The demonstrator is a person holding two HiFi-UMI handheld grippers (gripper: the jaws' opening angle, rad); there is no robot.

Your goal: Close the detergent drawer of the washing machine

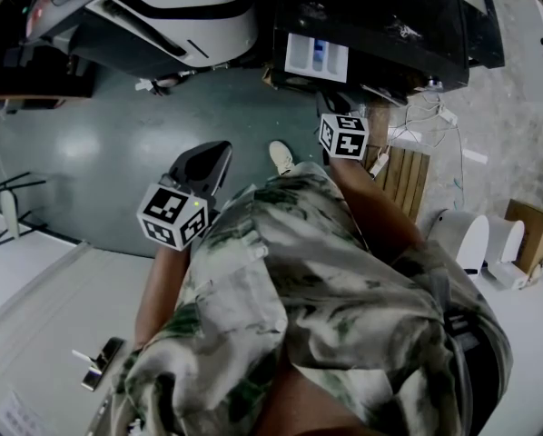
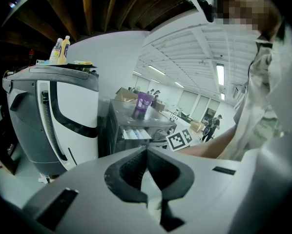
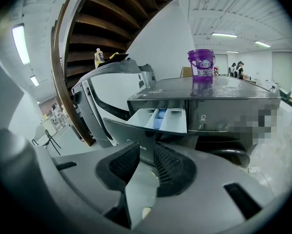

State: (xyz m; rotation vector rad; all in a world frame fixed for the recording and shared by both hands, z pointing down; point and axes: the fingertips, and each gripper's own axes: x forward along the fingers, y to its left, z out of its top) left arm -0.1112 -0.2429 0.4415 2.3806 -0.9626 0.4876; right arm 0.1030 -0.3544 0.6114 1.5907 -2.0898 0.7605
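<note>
Dark grey front-loading washing machine [image 3: 234, 106], its white-and-blue detergent drawer [image 3: 158, 118] pulled out, lettering on the drawer's front partly hidden, ending "ea", right gripper [image 3: 145, 147] fingers released, spread just before that front, left gripper [image 2: 146, 149] fingers clenched on nothing, purple tub [image 3: 201, 62] on top, label unreadable

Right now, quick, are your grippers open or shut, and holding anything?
Left gripper: shut, holding nothing.
Right gripper: open, holding nothing; the pulled-out detergent drawer is just ahead of it.

Glossy dark green floor [image 1: 99, 143], wooden staircase underside [image 3: 116, 18], white wall [image 3: 160, 33], ceiling strip lights [image 3: 224, 34]
</note>
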